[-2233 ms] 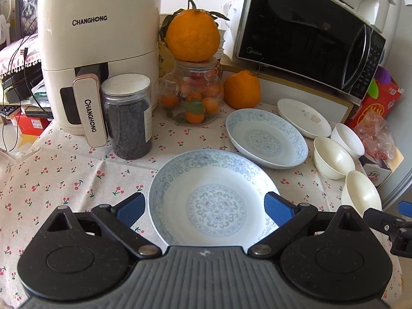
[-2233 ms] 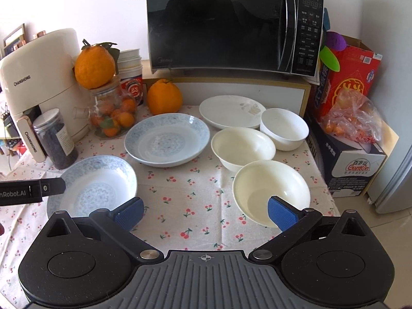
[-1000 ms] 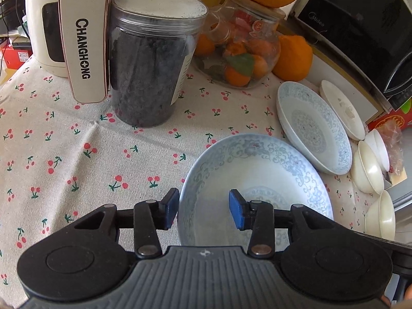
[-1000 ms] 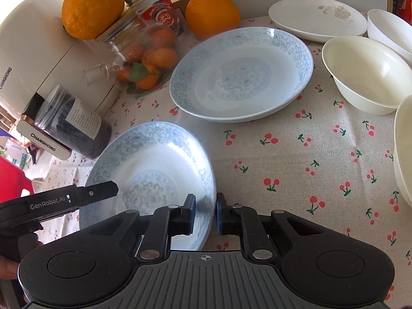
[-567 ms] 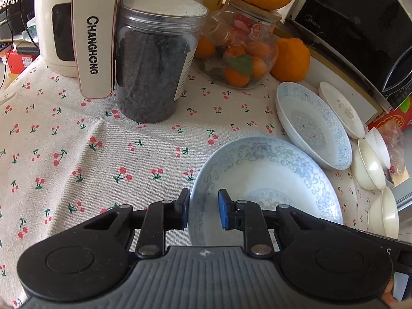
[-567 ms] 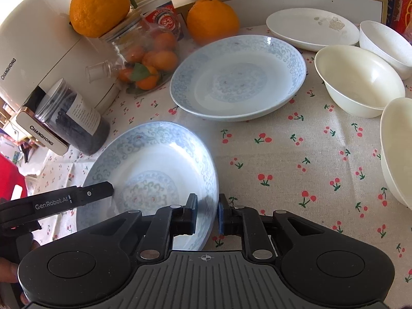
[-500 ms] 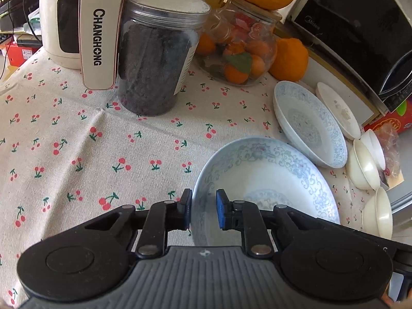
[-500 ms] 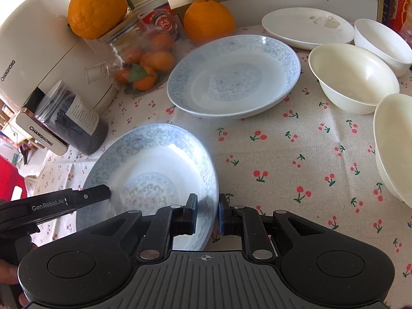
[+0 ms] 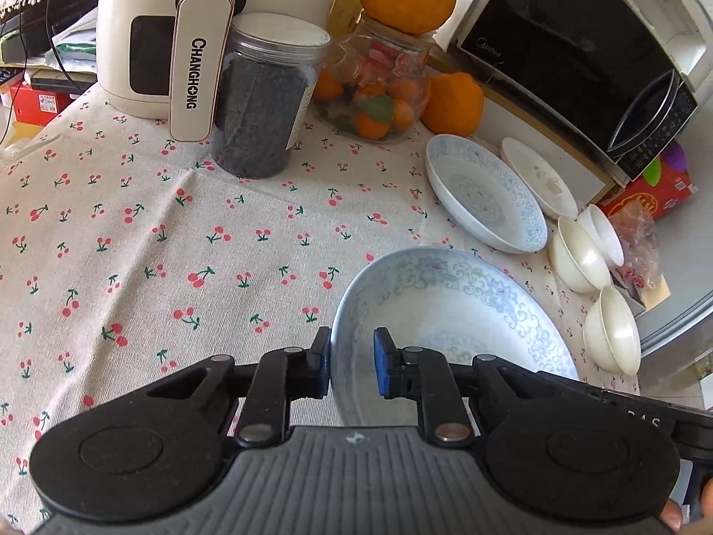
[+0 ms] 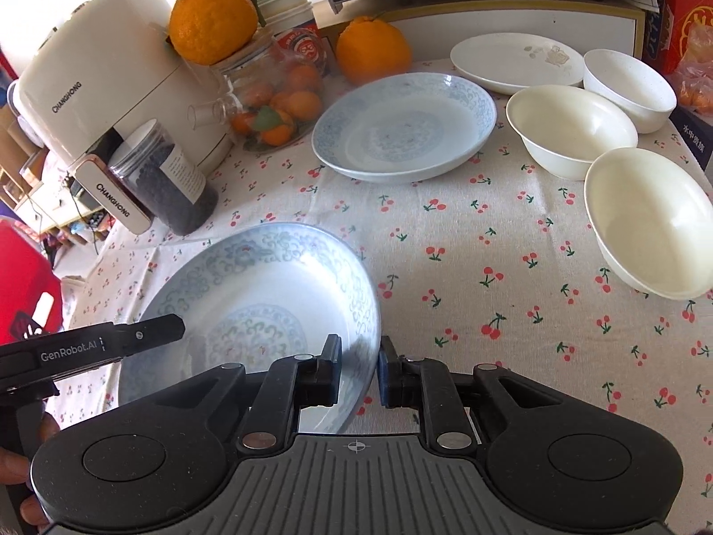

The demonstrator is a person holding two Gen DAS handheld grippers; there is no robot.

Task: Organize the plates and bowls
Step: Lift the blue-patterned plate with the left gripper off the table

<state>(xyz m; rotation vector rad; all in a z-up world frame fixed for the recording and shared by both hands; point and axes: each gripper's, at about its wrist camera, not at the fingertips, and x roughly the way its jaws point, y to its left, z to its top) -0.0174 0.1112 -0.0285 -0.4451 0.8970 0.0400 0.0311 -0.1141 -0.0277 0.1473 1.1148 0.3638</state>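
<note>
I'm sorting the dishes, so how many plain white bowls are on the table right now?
3. Nearest bowl at the right edge, middle bowl behind it, far bowl beside the white plate. None appear hidden.

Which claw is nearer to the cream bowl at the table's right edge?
The right claw. It grips the blue patterned plate on the rim facing the cream bowl; the left claw grips the opposite rim, farther away.

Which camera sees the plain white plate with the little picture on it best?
The right wrist view: the plain white plate faces the camera, showing its printed motif. In the left wrist view it looks narrow and slanted behind the blue patterned plate.
</note>
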